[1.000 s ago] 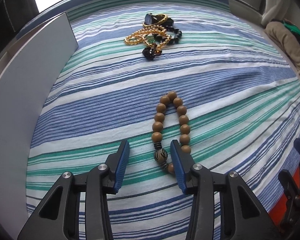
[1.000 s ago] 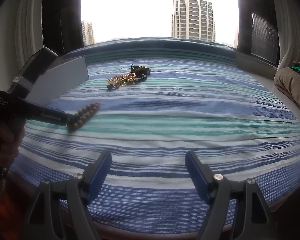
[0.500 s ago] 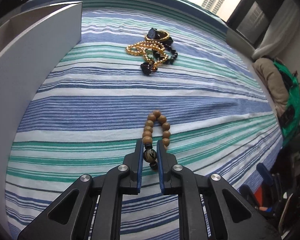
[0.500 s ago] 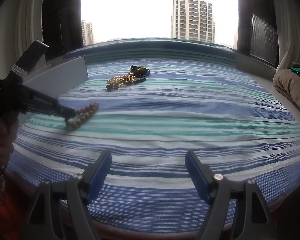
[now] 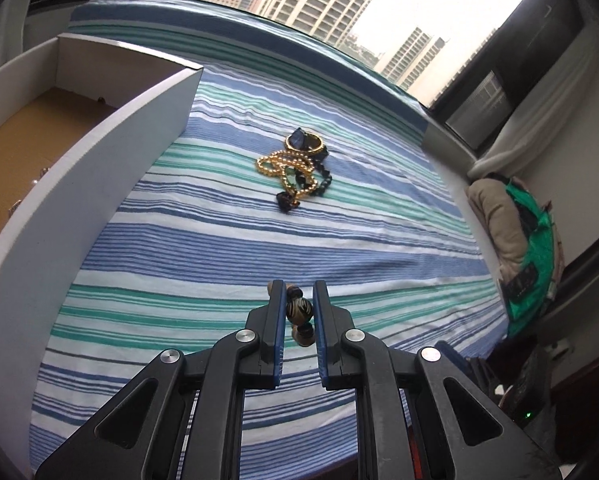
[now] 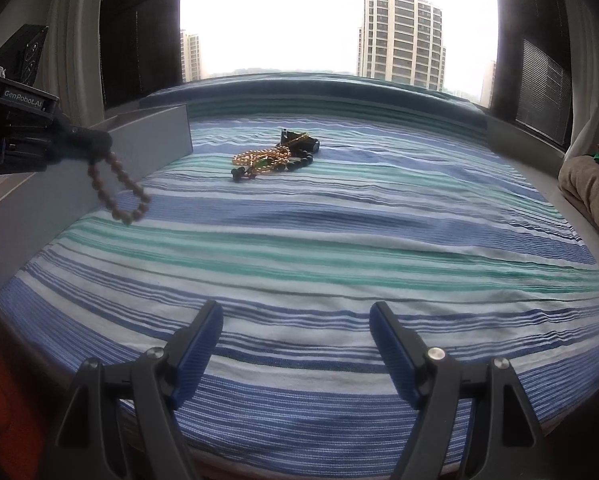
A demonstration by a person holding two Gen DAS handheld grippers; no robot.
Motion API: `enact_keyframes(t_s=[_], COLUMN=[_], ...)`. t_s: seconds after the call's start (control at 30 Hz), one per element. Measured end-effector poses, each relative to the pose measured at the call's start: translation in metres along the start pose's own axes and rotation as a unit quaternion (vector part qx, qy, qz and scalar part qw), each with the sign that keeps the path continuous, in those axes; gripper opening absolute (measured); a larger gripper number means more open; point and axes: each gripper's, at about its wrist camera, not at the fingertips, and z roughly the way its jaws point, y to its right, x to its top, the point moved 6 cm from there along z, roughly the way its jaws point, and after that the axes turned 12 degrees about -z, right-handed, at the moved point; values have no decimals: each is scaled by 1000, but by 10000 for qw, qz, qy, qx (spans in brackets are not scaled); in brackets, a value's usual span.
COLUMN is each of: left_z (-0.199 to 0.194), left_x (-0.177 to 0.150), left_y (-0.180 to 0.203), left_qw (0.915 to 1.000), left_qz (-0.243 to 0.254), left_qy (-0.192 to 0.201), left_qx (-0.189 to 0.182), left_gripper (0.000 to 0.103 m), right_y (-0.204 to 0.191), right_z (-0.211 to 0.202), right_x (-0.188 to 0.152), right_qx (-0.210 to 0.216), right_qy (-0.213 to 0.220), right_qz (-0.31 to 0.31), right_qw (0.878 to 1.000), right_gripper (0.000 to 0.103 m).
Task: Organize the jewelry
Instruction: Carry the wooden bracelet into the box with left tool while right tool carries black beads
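Note:
My left gripper (image 5: 298, 290) is shut on the wooden bead bracelet (image 5: 299, 310), gripping its striped bead. In the right wrist view the left gripper (image 6: 99, 144) holds the bracelet (image 6: 119, 188) hanging in the air above the striped cloth, beside the white box (image 6: 139, 148). A pile of jewelry (image 5: 295, 168) with a gold bead chain, dark beads and a gold bangle lies farther back on the cloth; it also shows in the right wrist view (image 6: 273, 156). My right gripper (image 6: 295, 316) is open and empty, low over the near edge of the cloth.
The open white box (image 5: 99, 152) with a brown floor stands along the left side; small items lie inside near its wall. A striped cloth (image 5: 339, 240) covers the surface. A beige and green bundle (image 5: 511, 216) lies at the right, by the window.
My left gripper closed on the bracelet's striped bead, then lifted it off the cloth and swung toward the white box. The right gripper stayed still.

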Motion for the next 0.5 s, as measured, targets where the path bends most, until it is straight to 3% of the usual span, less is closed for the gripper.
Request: enact_keyframes(t_s=[0.17,0.3,0.33,0.4,0.5], left_z=[-20,-32,-34,-36,-39], left_x=[3,-1,-2,-5,-6], left_y=[-22,-38,-42,-49,-56], left_qw=[9996,9990,9988,9986,9983], left_qz=[-136,-270,-303,-373,-442], left_qy=[198,316,328,320,322], left_qx=[118,188,203,197,201], left_gripper=[11,11,11,11,11], right_y=[28,44,40,30,21], right_z=[24,73,90,129,180], right_x=[60,121,133,148,153], right_qx=[806,1376,1596,2038,2170], right_qy=[-172,-595,-791,-1281,-1846], right_qz=[245,592,568,742,1402], right_qw=[9963,9869,9824,9677,9483], right_gripper=[77,76,73,54,50])
